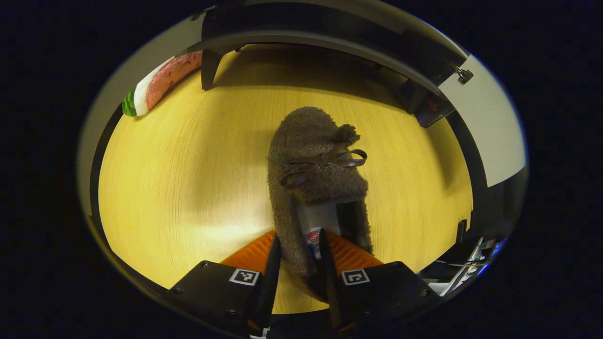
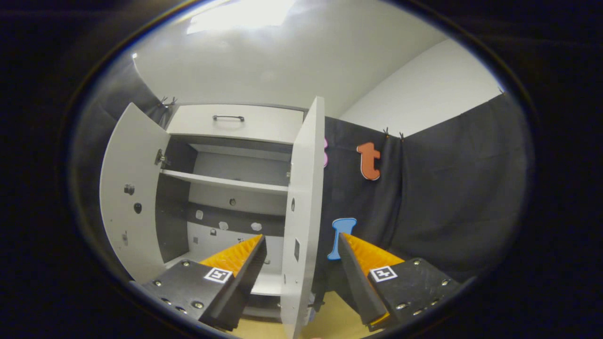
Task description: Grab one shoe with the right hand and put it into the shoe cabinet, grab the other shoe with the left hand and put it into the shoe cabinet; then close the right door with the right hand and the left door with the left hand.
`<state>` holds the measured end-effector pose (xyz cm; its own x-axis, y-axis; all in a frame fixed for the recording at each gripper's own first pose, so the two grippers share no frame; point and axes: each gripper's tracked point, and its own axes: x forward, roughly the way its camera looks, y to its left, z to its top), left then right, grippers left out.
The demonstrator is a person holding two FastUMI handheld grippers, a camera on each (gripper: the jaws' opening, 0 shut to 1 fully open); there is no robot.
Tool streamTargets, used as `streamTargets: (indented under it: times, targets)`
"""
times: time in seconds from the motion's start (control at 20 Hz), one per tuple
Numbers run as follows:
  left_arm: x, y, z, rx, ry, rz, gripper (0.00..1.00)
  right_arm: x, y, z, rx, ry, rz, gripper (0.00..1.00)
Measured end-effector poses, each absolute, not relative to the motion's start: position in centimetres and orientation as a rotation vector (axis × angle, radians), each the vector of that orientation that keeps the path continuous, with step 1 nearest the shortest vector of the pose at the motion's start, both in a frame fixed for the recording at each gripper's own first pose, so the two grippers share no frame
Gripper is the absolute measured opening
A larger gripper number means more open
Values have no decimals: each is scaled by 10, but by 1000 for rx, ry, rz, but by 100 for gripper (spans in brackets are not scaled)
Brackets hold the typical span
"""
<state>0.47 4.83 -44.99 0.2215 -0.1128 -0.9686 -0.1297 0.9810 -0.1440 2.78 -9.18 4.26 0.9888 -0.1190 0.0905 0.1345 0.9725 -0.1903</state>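
Left gripper view looks steeply down, close over the wooden bench (image 1: 188, 179), along its own tool (image 1: 297, 268); right gripper view faces level and forward, near the open shoe cabinet (image 2: 235, 125), its right door (image 2: 301, 212) edge-on between the fingers; no shared area can be identified.

Left gripper (image 1: 297, 263) jaws nearly closed, pinching; right gripper (image 2: 301, 278) jaws spread wide.

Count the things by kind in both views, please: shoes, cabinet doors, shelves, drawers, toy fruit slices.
Shoes: 1, a fuzzy slipper held in the left tongs
Cabinet doors: 2, left door, right door, both open
Shelves: 1
Drawers: 1
Toy fruit slices: 1
Total: 6
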Motion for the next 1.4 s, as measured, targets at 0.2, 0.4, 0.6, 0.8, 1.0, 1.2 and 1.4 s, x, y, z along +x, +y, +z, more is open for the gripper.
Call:
streamTargets:
  times: [0.2, 0.4, 0.6, 0.8, 1.0, 1.2, 1.4]
  targets:
    - [7, 50, -451, -264, 1396, 51, 39, 29, -88, 40, -206, -81, -126, 90]
    - [8, 60, -449, -282, 1379, 88, 5, 27, -86, 40, -199, -87, -128, 91]
    - [18, 69, -444, -224, 1338, 31, 1, 24, -88, 43, -189, -96, -129, 91]
    - [26, 73, -433, -200, 1281, 27, 1, 18, -90, 46, -170, -105, -132, 91]
    - [37, 80, -421, -193, 1230, 34, 1, 12, -93, 48, -146, -109, -129, 91]
    - [43, 85, -403, -196, 1196, 43, 2, 6, -95, 48, -134, -107, -126, 91]
    - [48, 90, -389, -208, 1163, 43, 1, 2, -98, 46, -130, -105, -127, 92]
